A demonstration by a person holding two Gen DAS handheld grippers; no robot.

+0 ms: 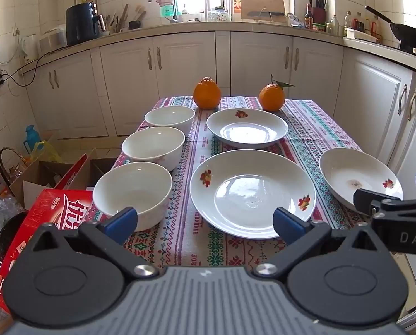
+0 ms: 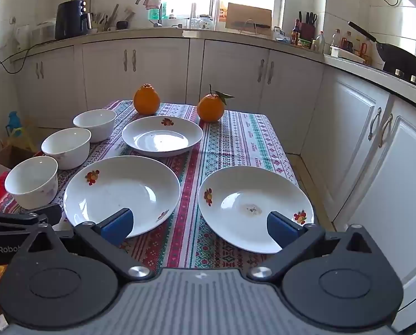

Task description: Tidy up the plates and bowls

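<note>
Three white bowls stand in a row down the table's left side: near bowl, middle bowl, far bowl. Three white flowered plates lie to their right: a far plate, a near centre plate, and a near right plate. My left gripper hovers open at the table's near edge, between the near bowl and the centre plate. My right gripper is open above the gap between the two near plates.
Two oranges sit at the far end of the patterned tablecloth. A red carton and open cardboard boxes crowd the floor on the left. White kitchen cabinets run behind and along the right.
</note>
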